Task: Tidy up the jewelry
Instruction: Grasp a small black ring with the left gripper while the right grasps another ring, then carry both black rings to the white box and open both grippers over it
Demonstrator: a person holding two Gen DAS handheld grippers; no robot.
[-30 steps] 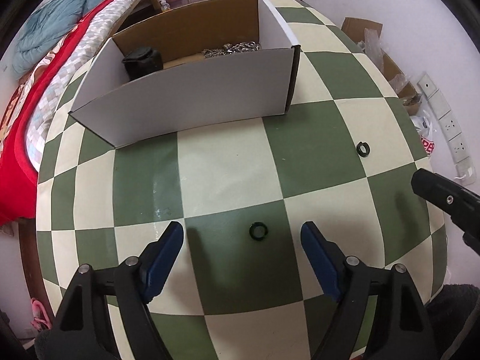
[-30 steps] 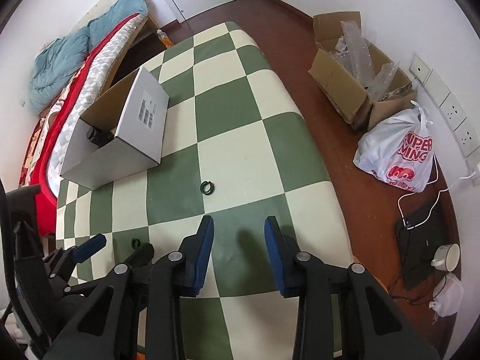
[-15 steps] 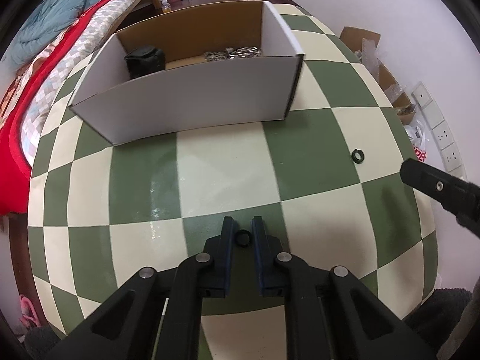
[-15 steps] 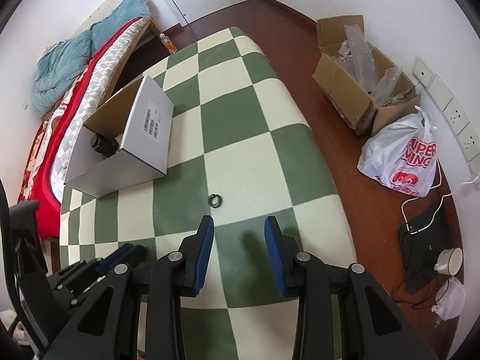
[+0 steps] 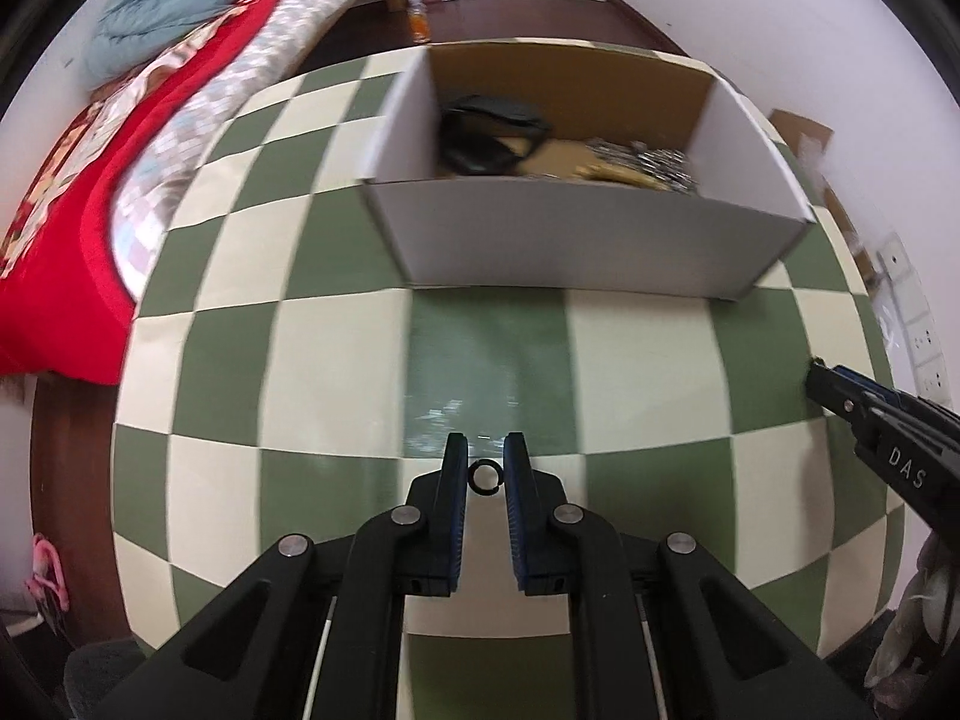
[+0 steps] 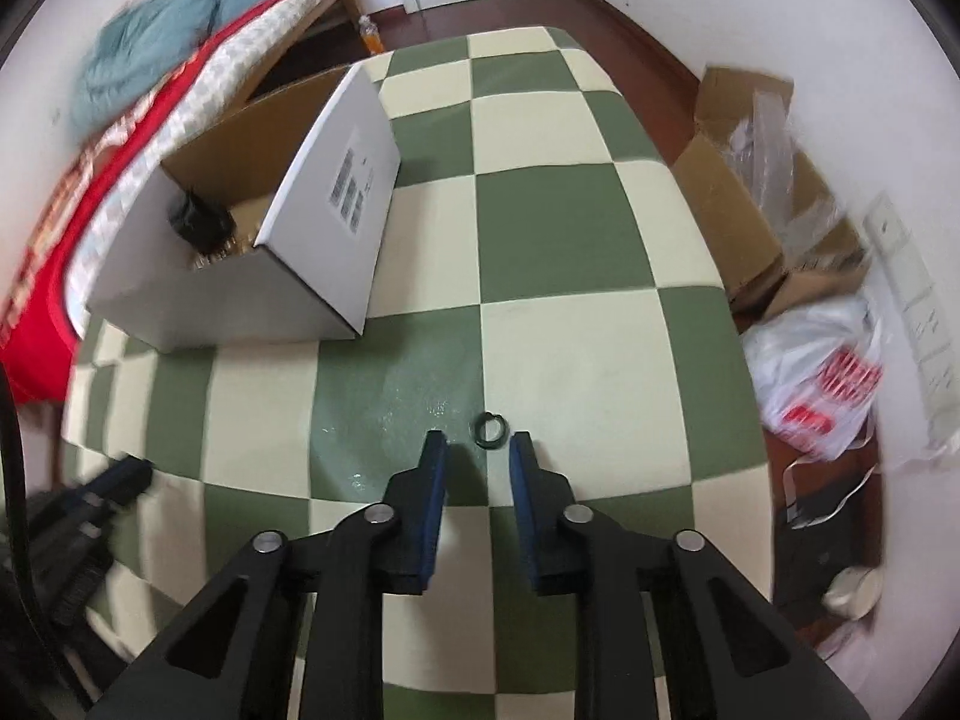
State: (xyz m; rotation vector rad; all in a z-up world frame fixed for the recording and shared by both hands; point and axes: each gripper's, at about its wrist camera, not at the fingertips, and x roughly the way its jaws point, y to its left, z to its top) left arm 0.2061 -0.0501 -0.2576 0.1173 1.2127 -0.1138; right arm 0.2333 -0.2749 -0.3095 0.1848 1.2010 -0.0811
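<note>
My left gripper is shut on a small dark ring, held between its blue pads above the checked table. The open cardboard box stands ahead of it, with a black pouch and a silver chain inside. My right gripper is open, with a second dark ring lying on the table just beyond its fingertips. The box is to its left, and the left gripper shows at the left edge. The right gripper's tip shows in the left wrist view.
A bed with a red blanket runs along the table's left side. On the floor at the right are a cardboard box of plastic wrap, a white shopping bag and a wall socket strip.
My left gripper closed on the ring, lifted it and turned toward the box. My right gripper came down closer to the second ring, which now lies just beyond its fingertips.
</note>
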